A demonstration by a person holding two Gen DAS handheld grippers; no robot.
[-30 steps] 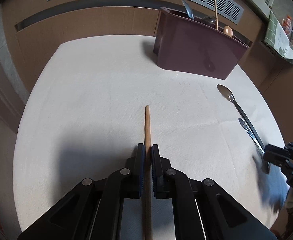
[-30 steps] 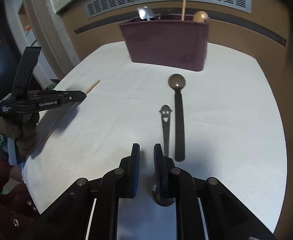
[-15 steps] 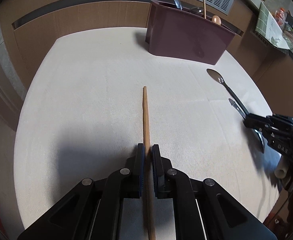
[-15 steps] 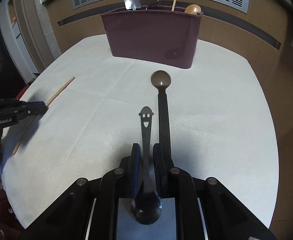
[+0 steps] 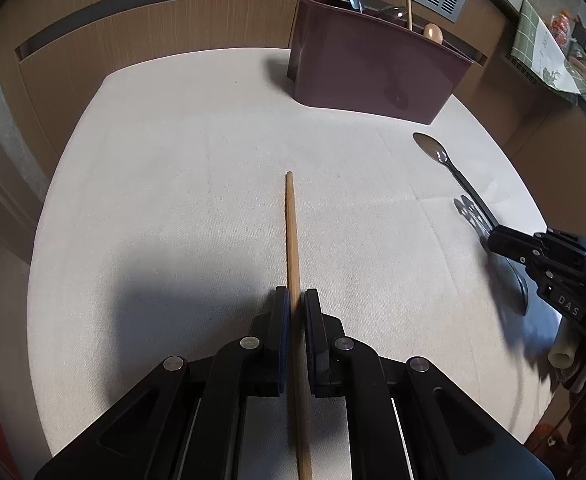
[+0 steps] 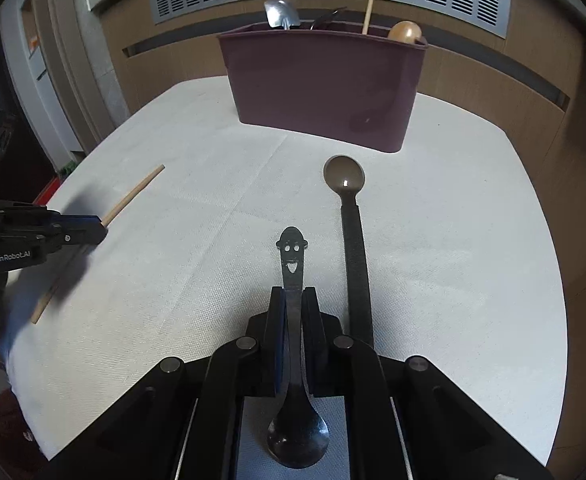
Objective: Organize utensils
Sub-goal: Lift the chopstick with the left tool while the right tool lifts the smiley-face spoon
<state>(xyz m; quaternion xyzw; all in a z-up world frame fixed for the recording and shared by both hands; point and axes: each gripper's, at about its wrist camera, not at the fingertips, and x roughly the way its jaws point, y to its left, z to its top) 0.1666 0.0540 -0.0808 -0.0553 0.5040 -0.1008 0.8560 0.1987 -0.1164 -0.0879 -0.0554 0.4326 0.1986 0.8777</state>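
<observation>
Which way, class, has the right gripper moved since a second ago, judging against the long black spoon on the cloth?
Yes. The right gripper moved sideways and forward beside the long black spoon, closing on the smiley spoon.

A table [image 6: 433, 264] covered in a white textured cloth carries a maroon utensil holder [image 6: 325, 92] at its far side. Just in front of the holder lies a long black-handled spoon [image 6: 353, 248], bowl toward it. Well to the holder's front left is a wooden chopstick [image 6: 133, 196].
</observation>
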